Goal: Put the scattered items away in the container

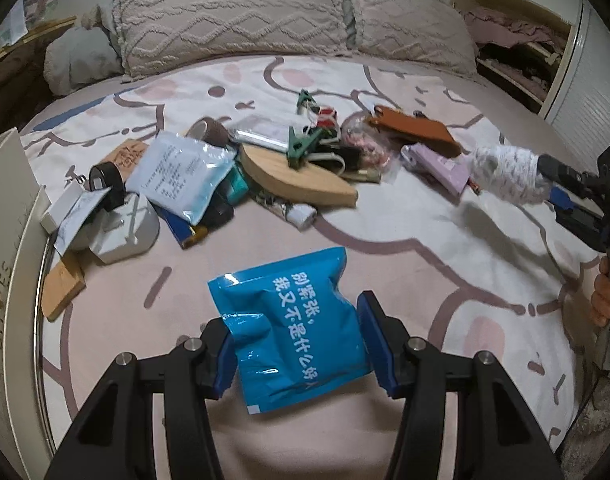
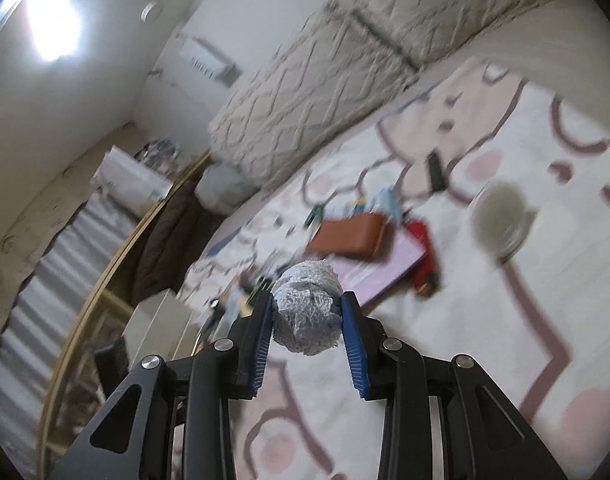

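Note:
My left gripper (image 1: 297, 340) is shut on a blue foil packet (image 1: 293, 328) with white print and holds it above the bedsheet. My right gripper (image 2: 307, 312) is shut on a pale grey-white roll of gauze (image 2: 308, 304), lifted above the bed; the same roll (image 1: 505, 174) and gripper show at the right of the left wrist view. A pile of scattered items lies mid-bed: a white sachet (image 1: 181, 174), a wooden boat-shaped piece (image 1: 301, 180), a green clip (image 1: 303, 146), a brown leather case (image 1: 415, 128) and a pink box (image 1: 441, 168). A white shoe box (image 1: 9, 240) stands at the left edge.
Large textured pillows (image 1: 241, 16) line the head of the bed. A round grey object (image 2: 501, 220) lies on the sheet to the right. A cupboard (image 1: 517, 44) stands at the far right. The right wrist view is motion-blurred.

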The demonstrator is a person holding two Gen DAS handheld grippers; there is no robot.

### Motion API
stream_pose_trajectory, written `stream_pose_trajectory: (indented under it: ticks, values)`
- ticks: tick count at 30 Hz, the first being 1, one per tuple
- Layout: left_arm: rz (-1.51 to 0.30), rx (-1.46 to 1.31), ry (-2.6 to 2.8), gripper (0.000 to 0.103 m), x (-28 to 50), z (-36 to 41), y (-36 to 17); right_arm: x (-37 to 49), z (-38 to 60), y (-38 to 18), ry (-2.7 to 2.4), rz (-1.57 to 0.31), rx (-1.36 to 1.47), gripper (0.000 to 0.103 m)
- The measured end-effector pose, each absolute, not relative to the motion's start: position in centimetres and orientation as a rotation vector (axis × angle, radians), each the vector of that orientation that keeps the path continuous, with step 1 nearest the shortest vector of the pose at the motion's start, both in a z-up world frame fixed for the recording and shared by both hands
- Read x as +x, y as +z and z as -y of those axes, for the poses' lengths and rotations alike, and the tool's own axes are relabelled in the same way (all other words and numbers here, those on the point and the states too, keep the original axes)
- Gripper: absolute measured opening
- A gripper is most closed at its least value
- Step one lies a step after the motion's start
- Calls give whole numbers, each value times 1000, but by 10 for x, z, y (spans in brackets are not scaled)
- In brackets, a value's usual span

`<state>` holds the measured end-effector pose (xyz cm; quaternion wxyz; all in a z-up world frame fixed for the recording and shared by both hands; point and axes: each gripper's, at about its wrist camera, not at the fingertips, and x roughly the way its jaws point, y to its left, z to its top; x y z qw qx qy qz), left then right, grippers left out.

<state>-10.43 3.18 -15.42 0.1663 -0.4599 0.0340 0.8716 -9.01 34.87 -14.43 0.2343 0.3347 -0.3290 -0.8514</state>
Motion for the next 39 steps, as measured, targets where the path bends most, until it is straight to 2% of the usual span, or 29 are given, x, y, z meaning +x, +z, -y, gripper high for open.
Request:
stream_pose_trajectory:
  ticks: [7,20,22,24,25,26,31,37,39]
  values:
    - [-120,-1339,2445,54,-106,-39,-163,-79,-326,-164,-2252,873,1019,35]
    - [-131,-1368,2459,57,-109,-44,-173,-73,-302,-170,-2251,651,1129,36]
    - [-136,-1373,2468,59,-109,-43,-173,-72,-298,-170,-2252,596,1149,41]
    - [-138,-1380,2476,67,-109,-43,-174,-72,-292,-171,-2249,538,1171,59]
    - [-141,-1384,2483,76,-110,-43,-175,-71,-289,-171,-2251,509,1178,62]
    - [-144,-1388,2490,81,-110,-42,-175,-71,-286,-172,-2251,485,1185,65]
    - [-148,-1405,2502,81,-108,-40,-176,-72,-278,-177,-2256,435,1212,66]
    - [-257,-1406,2513,82,-102,-42,-177,-74,-284,-177,-2280,456,1208,66]
    - [-299,-1412,2525,86,-101,-39,-177,-75,-288,-178,-2286,474,1207,66]
